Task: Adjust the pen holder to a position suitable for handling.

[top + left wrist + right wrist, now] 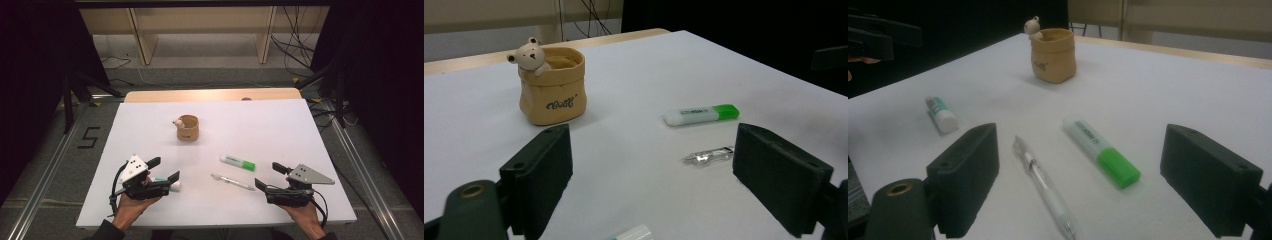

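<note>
The white table [300, 130] carries everything, with the person's two hands at its near edge, one toward each near corner. Toward the far edge, a little left of the middle, stands a tan pouch-shaped holder [188, 128] with a small bear figure on its rim; it is upright, open at the top, and well apart from both hands.

The left gripper [162, 170] sits near the near-left corner with its jaws spread wide and nothing between them. Just beside its nearer jaw, on the side toward the table's middle, lies a small glue stick [175, 186]; in the right gripper view it shows as a short white tube [941, 114] with its cap end toward the near edge.

The right gripper [269, 175] sits near the near-right corner, jaws likewise wide apart and empty. It points toward the table's middle, where two long things lie just ahead of it. The green-capped highlighter [238, 163] is the farther of the two; the clear pen [232, 182] lies nearer the near edge. Both run roughly left to right across the table, tilted slightly, near each other but apart.

My judgement: the pen and highlighter belong to the right hand, being plainly nearer it, and their long axes run almost along its line of approach, so the wrist would need turning to close across either barrel.
</note>
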`<state>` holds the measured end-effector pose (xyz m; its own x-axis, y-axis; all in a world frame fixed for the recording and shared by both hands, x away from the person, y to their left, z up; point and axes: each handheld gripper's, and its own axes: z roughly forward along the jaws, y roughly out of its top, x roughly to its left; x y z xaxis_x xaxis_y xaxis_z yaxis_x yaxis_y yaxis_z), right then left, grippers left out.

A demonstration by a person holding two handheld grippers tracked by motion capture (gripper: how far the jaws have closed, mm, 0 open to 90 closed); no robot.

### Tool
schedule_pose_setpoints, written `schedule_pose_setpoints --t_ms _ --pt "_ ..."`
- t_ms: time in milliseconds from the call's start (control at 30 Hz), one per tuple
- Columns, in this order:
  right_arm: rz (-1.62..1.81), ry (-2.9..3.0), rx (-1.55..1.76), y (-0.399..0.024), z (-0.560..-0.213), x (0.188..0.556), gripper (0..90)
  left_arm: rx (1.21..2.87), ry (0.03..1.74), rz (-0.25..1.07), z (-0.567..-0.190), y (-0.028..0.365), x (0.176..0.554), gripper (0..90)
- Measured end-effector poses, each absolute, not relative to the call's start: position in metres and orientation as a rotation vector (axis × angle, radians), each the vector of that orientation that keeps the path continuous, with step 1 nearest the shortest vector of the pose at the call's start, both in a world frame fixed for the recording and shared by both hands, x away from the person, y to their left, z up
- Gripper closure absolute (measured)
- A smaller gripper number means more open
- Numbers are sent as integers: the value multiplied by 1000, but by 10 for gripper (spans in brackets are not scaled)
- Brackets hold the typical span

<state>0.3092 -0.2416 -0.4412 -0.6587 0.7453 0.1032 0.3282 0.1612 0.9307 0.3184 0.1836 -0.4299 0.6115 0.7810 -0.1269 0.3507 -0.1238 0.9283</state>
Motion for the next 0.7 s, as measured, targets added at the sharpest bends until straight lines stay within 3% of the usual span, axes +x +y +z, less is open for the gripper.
schedule_pose_setpoints --t_ms 700 --pt "1503 2045 1038 -243 -441 310 171 1701 1054 525 -425 188 338 158"
